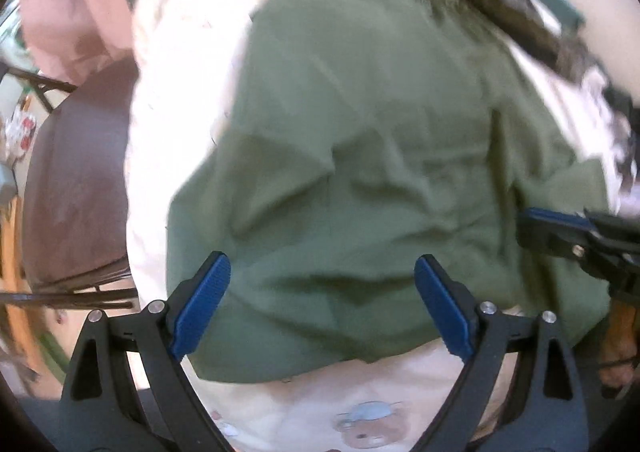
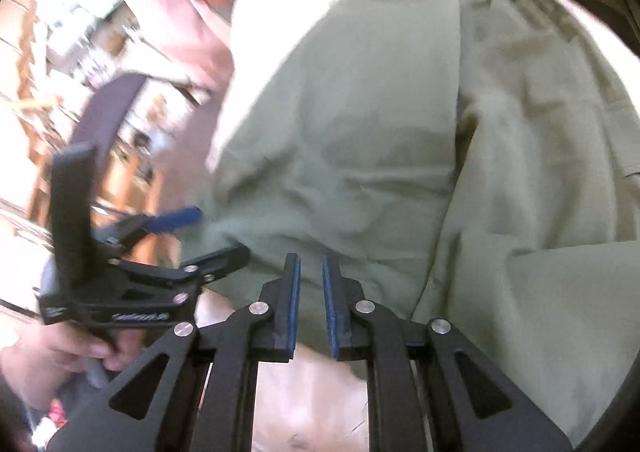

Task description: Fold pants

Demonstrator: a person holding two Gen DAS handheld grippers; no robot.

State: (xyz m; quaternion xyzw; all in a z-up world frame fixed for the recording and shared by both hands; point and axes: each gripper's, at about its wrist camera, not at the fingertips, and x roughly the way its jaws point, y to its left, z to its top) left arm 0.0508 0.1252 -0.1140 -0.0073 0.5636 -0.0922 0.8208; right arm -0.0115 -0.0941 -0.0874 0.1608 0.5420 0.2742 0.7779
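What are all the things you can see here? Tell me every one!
pants: one, green, spread in folded layers on the cream cover, gathered waistband at the far end
cover: one, cream, under the pants; a little bear picture shows on its near edge
pink cloth: one, pink, bunched past the cover's far left corner
chair: one, dark brown, left of the cover
dark patterned cloth: one, dark, at the cover's far right; too blurred to name
left gripper: one, black with blue fingers, wide open above the pants' near edge, holding nothing
right gripper: one, black with blue fingers, narrow empty gap between them
hand: one, holding the left gripper's handle
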